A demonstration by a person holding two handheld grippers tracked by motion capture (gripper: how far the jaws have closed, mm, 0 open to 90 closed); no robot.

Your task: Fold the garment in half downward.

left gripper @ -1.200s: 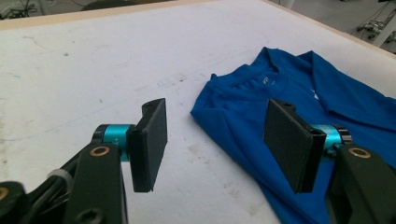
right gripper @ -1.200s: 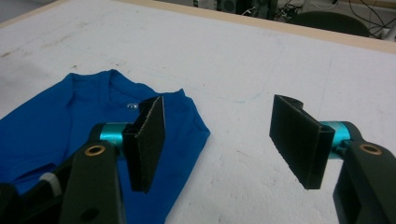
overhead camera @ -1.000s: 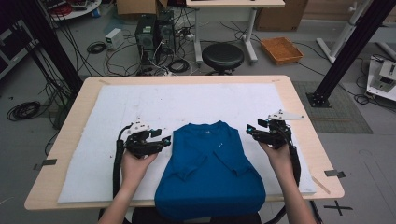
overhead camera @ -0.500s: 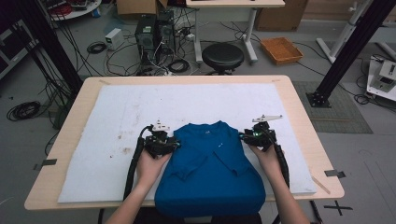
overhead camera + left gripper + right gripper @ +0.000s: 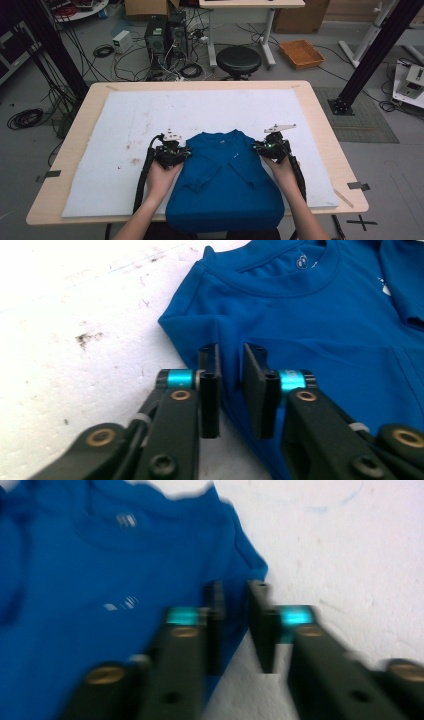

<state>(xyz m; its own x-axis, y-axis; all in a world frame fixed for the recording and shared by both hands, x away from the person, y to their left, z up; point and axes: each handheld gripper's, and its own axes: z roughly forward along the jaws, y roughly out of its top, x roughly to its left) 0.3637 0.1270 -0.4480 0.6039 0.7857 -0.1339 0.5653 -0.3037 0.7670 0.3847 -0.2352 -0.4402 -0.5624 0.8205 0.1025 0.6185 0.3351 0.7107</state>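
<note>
Blue shirt (image 5: 227, 180) lies on the white mat at the desk's near edge, hem hanging over, sleeves already folded in. The left tool (image 5: 231, 390), jaws slightly parted, straddles the left shoulder edge; the right tool (image 5: 240, 627), likewise parted, sits at the right shoulder. Neither pinches cloth yet; folding remains, I judge.

Grey floor (image 5: 30, 165) — cables (image 5: 170, 60), black stool (image 5: 238, 60)

Shirt (image 5: 225, 180) on mat (image 5: 110, 125), near edge; L gripper (image 5: 172, 152) at its left shoulder, R gripper (image 5: 270, 146) at right.
</note>
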